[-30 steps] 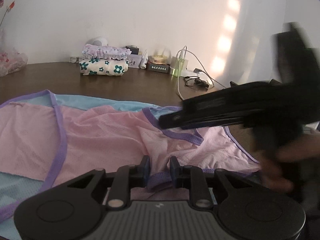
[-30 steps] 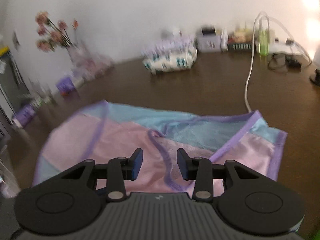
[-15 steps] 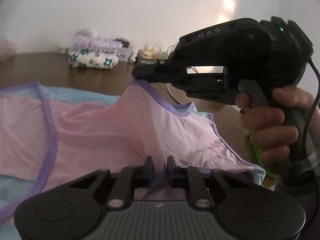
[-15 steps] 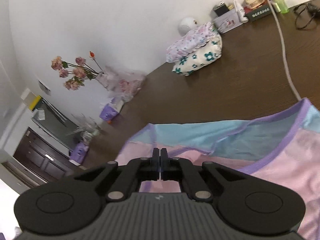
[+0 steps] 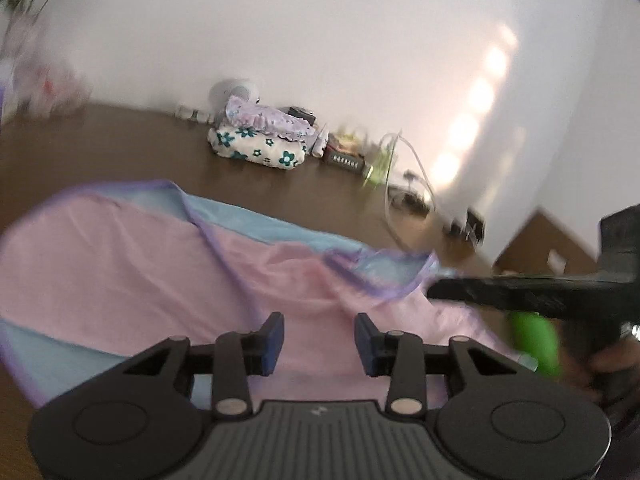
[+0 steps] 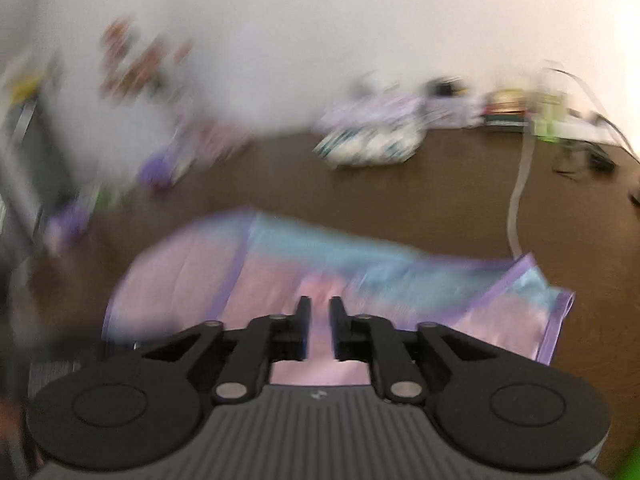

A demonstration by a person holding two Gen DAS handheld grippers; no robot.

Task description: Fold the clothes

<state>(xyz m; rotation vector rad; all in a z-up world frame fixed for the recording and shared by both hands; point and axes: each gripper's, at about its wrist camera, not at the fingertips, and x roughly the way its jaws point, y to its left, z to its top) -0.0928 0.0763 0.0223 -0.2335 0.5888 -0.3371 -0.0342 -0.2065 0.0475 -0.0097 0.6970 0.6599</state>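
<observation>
Far left, against the wall: a blurred bunch of flowers, well clear of the work. Spread across the brown table, close to the cameras: the pink, blue and purple-trimmed garment, lying mostly flat, seemingly laid out so an edge can be carried over for a fold. One purple-edged corner on its right side raised and rumpled, just beside the tip of the other tool. Further back, near the wall: a stack of folded clothes, flowered print below and lilac on top, probably set aside there as finished pieces, well apart from the spread one. Right of that, small clutter and a pale cable trailing toward the cloth's far corner.

Left gripper: jaws opening, blue pads clearly apart, nothing pinched between them, only pink cloth lying beneath. Right gripper: jaws opening too, a narrow gap showing, no fabric visibly caught; pink cloth seen through the gap below. Contact with the cloth hard to judge through the blur. Likely a release after setting down a fold.
</observation>
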